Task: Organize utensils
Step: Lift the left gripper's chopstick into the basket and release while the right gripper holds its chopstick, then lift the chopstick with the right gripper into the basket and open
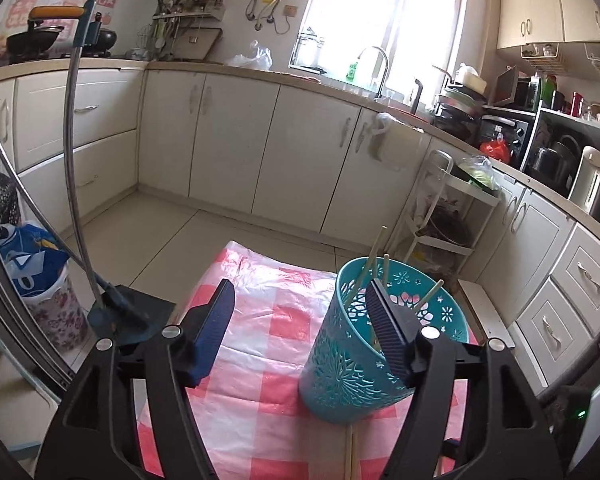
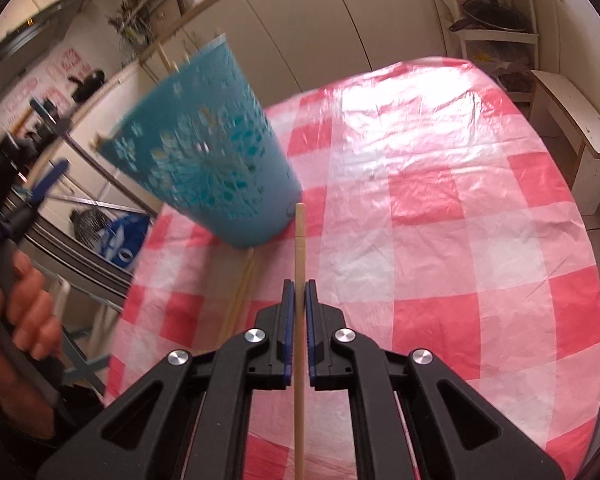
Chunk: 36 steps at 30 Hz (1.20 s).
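A teal perforated utensil basket [image 1: 364, 344] stands on the pink checked tablecloth [image 1: 268, 344] with several wooden chopsticks [image 1: 370, 264] leaning inside. My left gripper [image 1: 300, 312] is open; its right finger sits in front of the basket, the left finger over the cloth. In the right wrist view my right gripper [image 2: 299, 292] is shut on a single wooden chopstick [image 2: 300, 240] that points toward the basket's base [image 2: 220, 152]. Two more chopsticks [image 2: 242, 292] lie on the cloth [image 2: 460, 220] to the left of my fingers, running under the basket side.
A dustpan with a long handle [image 1: 128, 312] and a flowered bin [image 1: 48, 296] stand left of the table. A white rack [image 1: 440, 220] and low cabinets [image 1: 300, 152] lie beyond. A wooden stool [image 2: 572, 128] stands at the table's far right.
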### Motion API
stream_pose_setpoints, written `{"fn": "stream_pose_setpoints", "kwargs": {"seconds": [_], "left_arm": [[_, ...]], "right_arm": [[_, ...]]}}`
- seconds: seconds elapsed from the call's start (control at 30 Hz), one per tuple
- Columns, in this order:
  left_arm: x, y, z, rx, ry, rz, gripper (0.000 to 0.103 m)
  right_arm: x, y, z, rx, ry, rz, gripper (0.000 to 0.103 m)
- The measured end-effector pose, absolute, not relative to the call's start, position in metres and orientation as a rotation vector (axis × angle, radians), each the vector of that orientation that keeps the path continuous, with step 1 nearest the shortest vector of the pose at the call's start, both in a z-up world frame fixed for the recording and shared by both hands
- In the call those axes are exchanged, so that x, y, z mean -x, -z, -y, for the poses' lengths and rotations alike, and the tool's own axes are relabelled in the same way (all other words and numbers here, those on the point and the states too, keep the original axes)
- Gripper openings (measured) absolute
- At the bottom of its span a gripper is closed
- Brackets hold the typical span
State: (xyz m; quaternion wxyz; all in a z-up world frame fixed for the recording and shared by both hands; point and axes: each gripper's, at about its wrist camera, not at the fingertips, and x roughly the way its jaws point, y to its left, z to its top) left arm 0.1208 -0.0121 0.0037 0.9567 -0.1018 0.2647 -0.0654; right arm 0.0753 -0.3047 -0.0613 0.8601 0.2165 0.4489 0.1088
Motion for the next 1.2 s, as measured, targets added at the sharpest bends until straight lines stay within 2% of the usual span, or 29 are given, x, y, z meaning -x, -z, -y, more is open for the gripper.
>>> {"fn": "stream_pose_setpoints", "kwargs": {"seconds": [0.17,0.37,0.83,1.2], "left_arm": [[-0.122,-0.009,0.011,0.204,0.121,-0.53,0.074],[-0.127,-0.006,0.002,0.23,0.107,-0.561,0.078],[-0.132,-0.009,-0.021,0.275,0.082,-0.578,0.079],[-0.132,-0.008,-0.022,0.281,0.084,-0.591,0.08]], "right_arm": [[-0.068,0.032,0.307,-0.482,-0.265,-0.821,0.006],[-0.06,-0.018,0.299,-0.462,-0.329,-0.651,0.006],[-0.069,-0.084,0.286,-0.377,-0.326,-0.561,0.005],[-0.085,-0.163,0.284,-0.322,-0.298,-0.405,0.005]]}}
